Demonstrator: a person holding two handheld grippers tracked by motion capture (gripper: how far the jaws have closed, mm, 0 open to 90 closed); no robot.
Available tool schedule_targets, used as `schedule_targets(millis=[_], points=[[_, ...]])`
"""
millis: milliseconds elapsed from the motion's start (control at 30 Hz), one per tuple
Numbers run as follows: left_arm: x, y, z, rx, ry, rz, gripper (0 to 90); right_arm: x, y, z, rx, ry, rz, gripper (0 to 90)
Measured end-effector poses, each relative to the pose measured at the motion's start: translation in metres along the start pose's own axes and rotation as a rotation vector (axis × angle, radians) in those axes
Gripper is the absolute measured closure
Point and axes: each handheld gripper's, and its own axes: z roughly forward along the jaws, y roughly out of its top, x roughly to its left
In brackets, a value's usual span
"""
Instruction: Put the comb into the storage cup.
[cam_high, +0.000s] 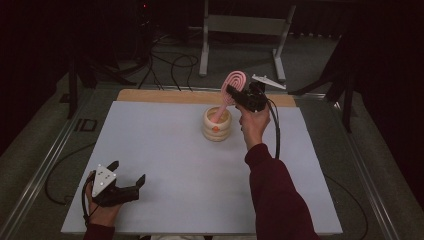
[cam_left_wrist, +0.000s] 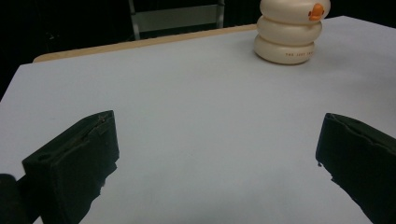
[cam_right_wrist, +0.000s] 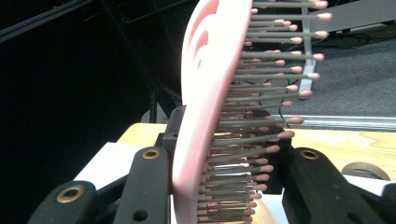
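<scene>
A pink hairbrush (cam_high: 231, 89) stands tilted with its handle end down in a cream ringed holder (cam_high: 217, 124) with an orange mark at the middle back of the white table (cam_high: 165, 150). My right gripper (cam_high: 239, 95) is shut on the brush's head, above the holder. In the right gripper view the brush (cam_right_wrist: 205, 93) rises between the two black jaws, bristles facing right. My left gripper (cam_high: 127, 176) rests open near the table's front left corner, with nothing between its fingers. In the left gripper view the holder (cam_left_wrist: 288, 32) stands far off at the upper right.
A wooden strip (cam_high: 165, 96) runs along the table's far edge. Beyond it stand a grey metal frame (cam_high: 240, 30) and loose cables (cam_high: 170, 65) on the floor. Metal rails (cam_high: 45, 165) flank the table.
</scene>
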Motion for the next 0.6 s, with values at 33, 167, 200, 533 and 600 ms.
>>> schedule_targets(millis=[33, 167, 200, 533, 600], points=[[0.0001, 0.0, 0.0, 0.001, 0.0, 0.0, 0.0, 0.0004, -0.0004, 0.0004, 0.0, -0.002, -0.004, 64.0], [0.0001, 0.0001, -0.0002, 0.001, 0.0, 0.0, 0.0, 0.0015, -0.0029, 0.0016, -0.004, -0.011, -0.006, 64.1], [0.0001, 0.0, -0.0001, 0.001, 0.0, 0.0, 0.0, 0.0013, -0.0035, 0.0018, -0.005, -0.013, -0.006, 64.1], [0.0001, 0.0, -0.0001, 0.001, 0.001, 0.0, 0.0, 0.0014, -0.0081, 0.0042, -0.002, -0.019, 0.0, 64.0], [0.0002, 0.0, -0.0001, 0.001, 0.001, 0.0, 0.0, 0.0015, -0.0097, 0.0052, -0.002, -0.019, -0.002, 64.0]])
